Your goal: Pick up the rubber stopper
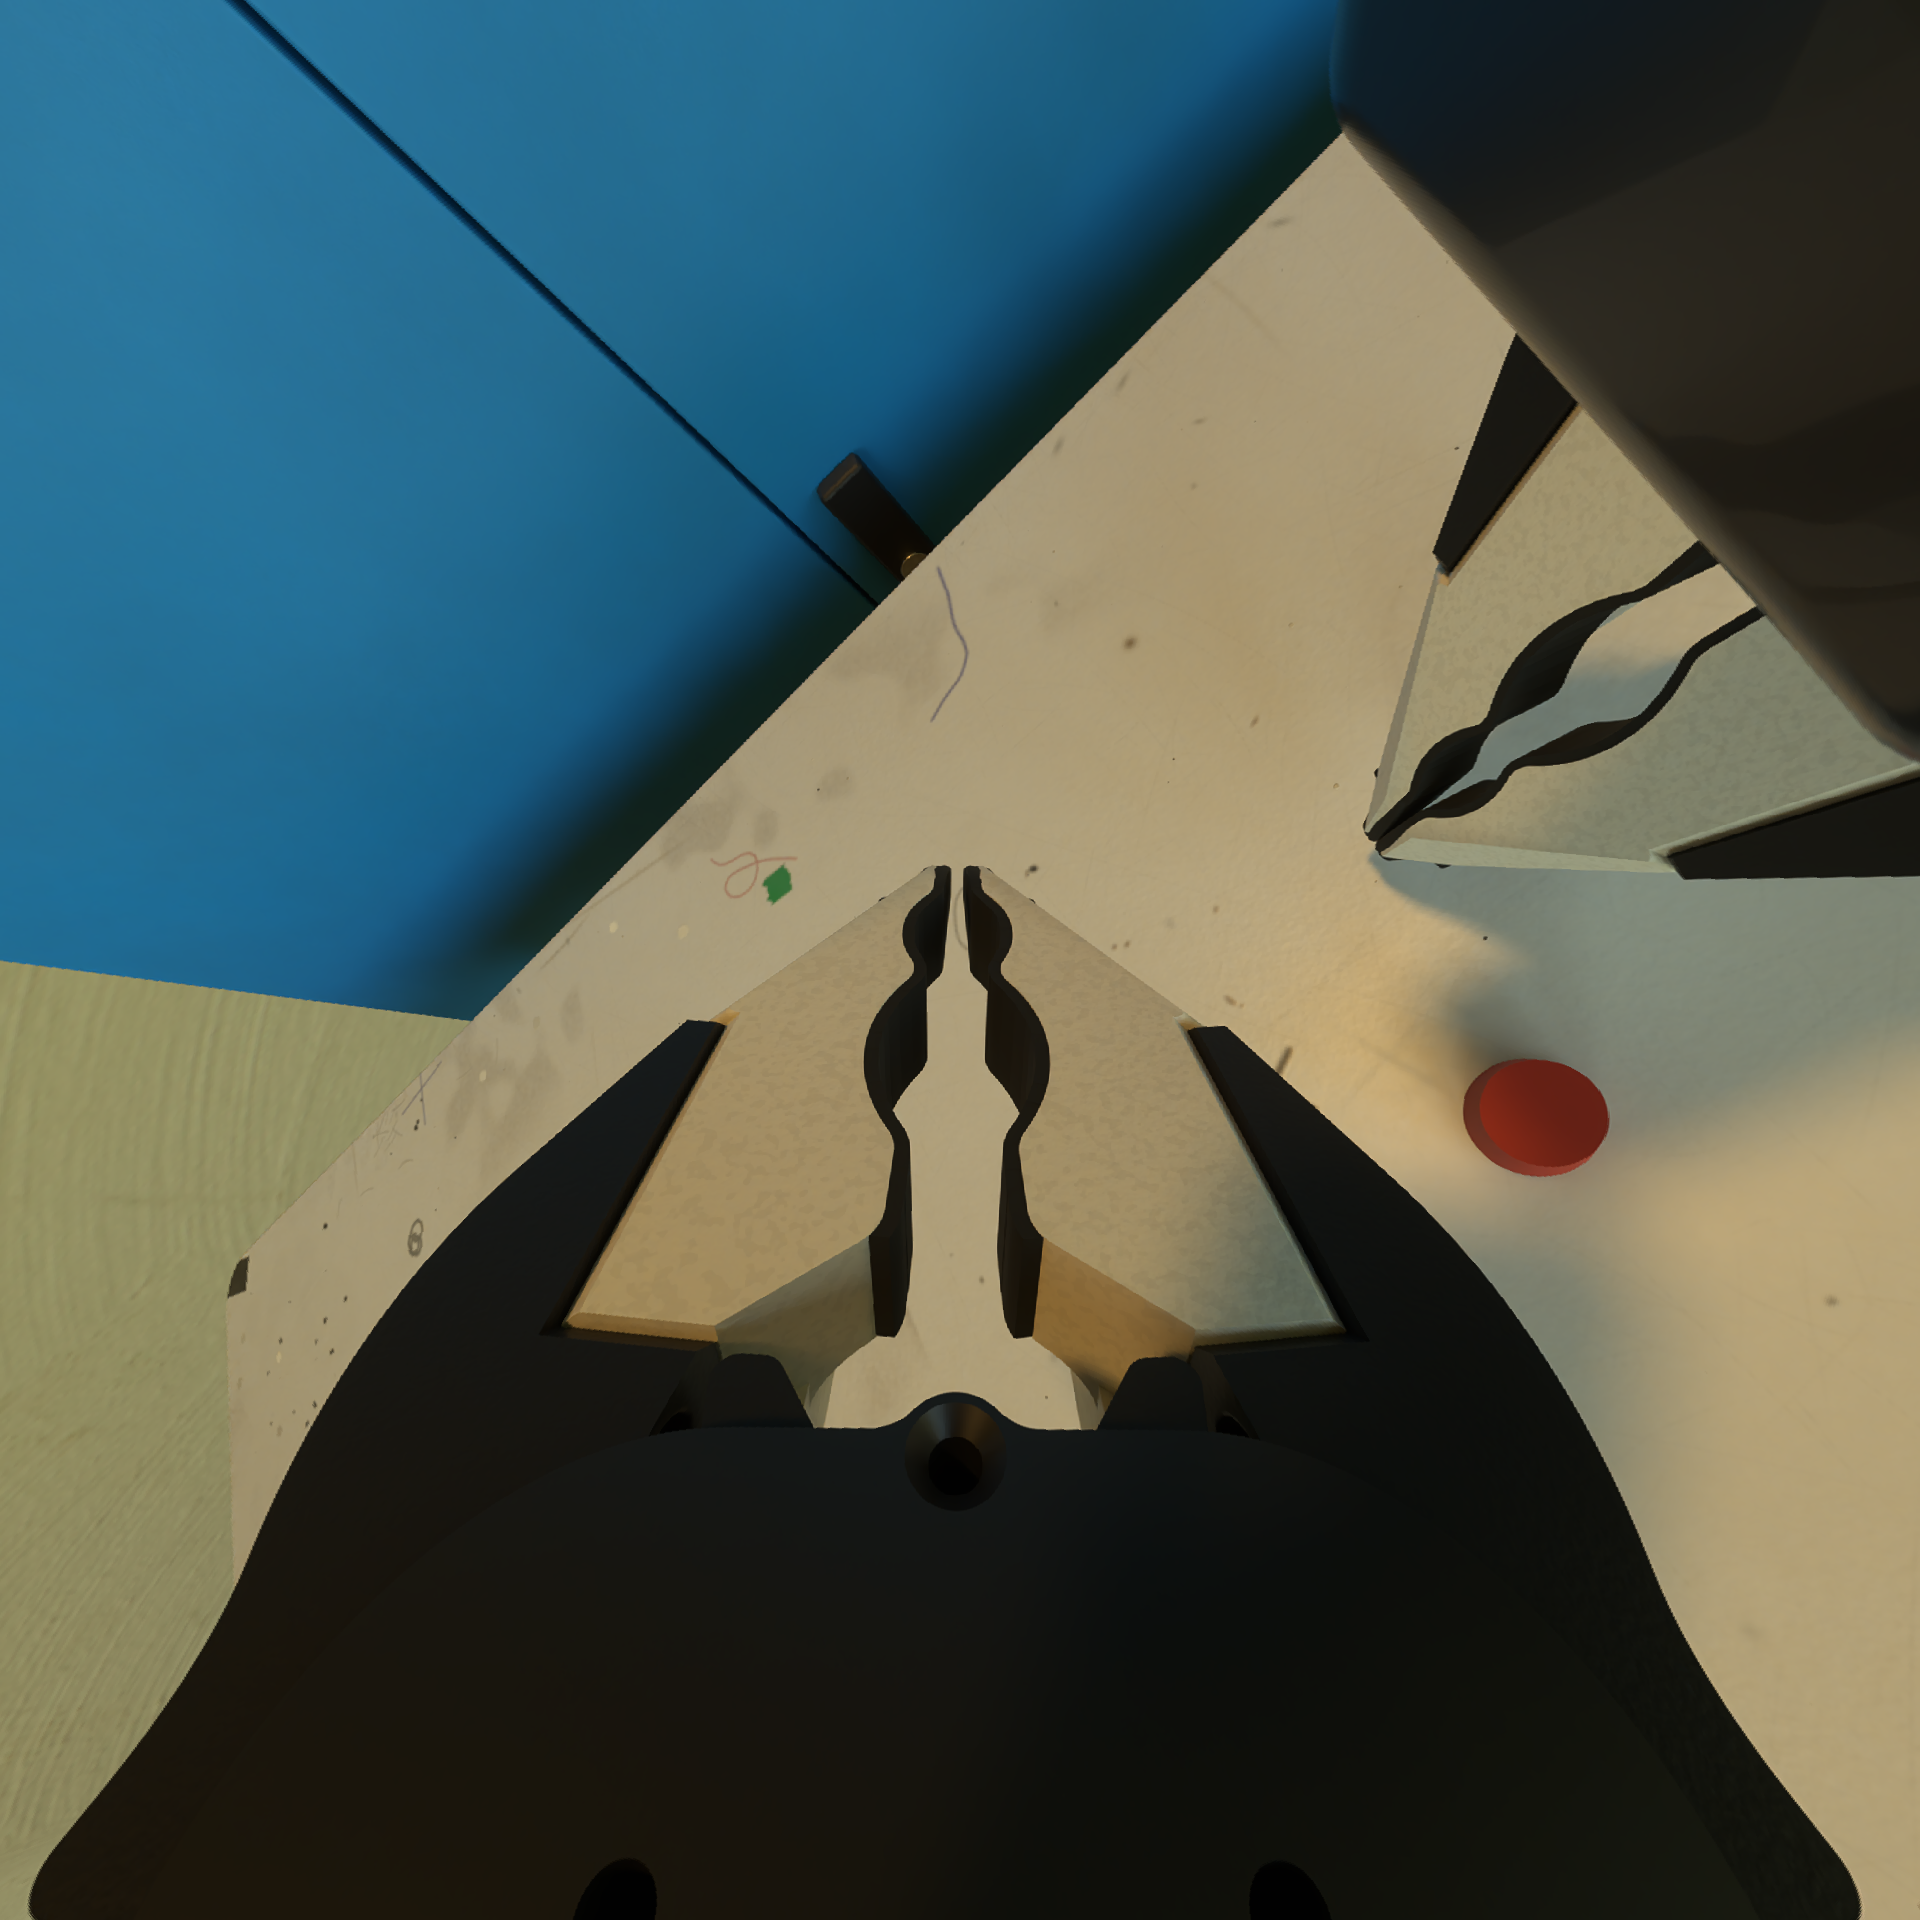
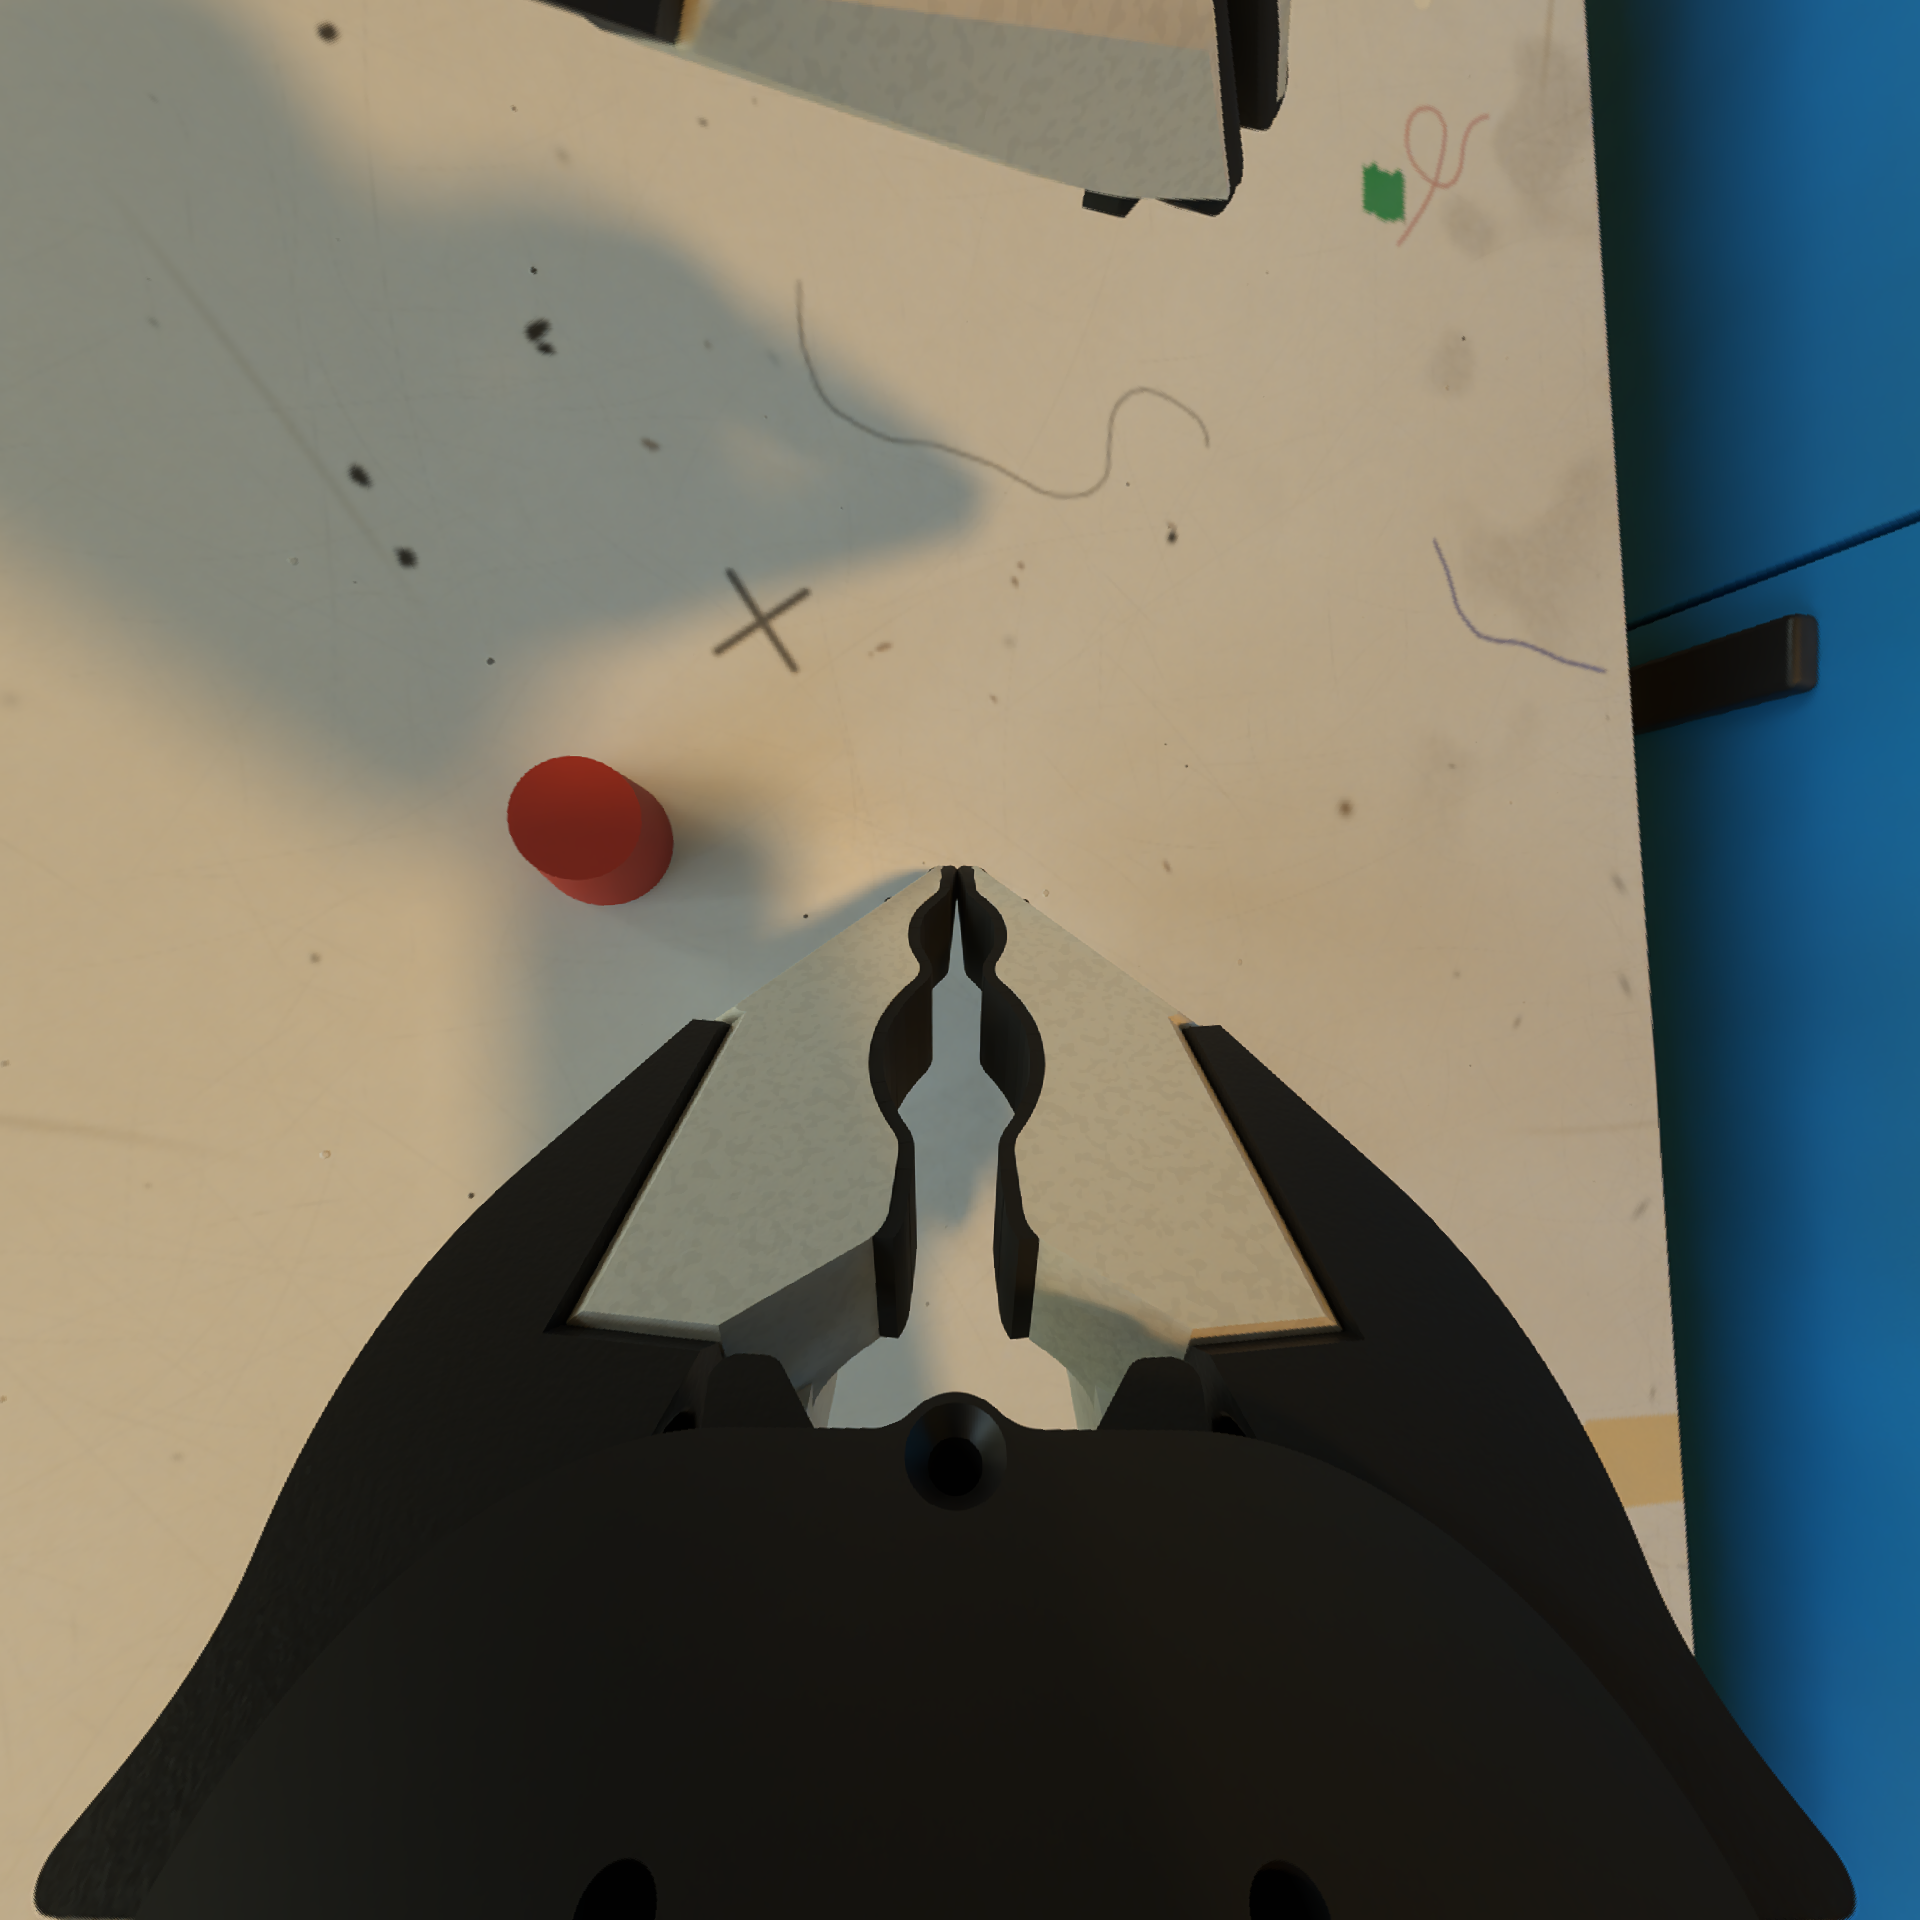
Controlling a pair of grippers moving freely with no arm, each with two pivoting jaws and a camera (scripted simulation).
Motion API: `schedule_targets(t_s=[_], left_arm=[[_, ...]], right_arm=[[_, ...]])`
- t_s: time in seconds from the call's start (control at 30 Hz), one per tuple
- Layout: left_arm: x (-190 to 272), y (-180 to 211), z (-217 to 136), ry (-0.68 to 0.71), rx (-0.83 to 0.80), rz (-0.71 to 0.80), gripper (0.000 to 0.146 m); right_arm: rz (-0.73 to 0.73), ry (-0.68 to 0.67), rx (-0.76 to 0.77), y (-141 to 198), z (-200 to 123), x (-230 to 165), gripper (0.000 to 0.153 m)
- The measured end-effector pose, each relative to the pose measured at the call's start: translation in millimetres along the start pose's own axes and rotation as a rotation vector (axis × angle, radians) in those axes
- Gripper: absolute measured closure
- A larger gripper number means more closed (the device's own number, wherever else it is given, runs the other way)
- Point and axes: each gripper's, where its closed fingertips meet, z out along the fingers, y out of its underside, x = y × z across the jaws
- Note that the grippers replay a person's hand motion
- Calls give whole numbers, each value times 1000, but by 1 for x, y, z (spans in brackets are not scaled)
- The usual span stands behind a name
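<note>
Two grippers hang over the scuffed cream tabletop (image 2: pixel 1299 779). The right gripper (image 2: pixel 956 875), bottom centre of its view, has its tips all but touching and grips nothing. The left gripper (image 1: pixel 956 875), likewise nearly closed, is empty. The short red cylindrical rubber stopper (image 2: pixel 588 829) stands upright, free on the table, just left of the right gripper's tips; in the left view it (image 1: pixel 1536 1116) lies at right, farther off. No containers appear.

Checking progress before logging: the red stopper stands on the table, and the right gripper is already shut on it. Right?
Not quite. The red stopper does stand on the table, but the right gripper is shut on nothing; the right wrist view shows the stopper apart, to its left.
</note>
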Motion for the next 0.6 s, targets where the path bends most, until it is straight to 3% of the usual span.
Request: schedule_targets(t_s=[0.6], left_arm=[[0, -3, -1, 5, 15, -3, 144]], right_arm=[[-23, 30, -39, 2, 5, 3, 153]])
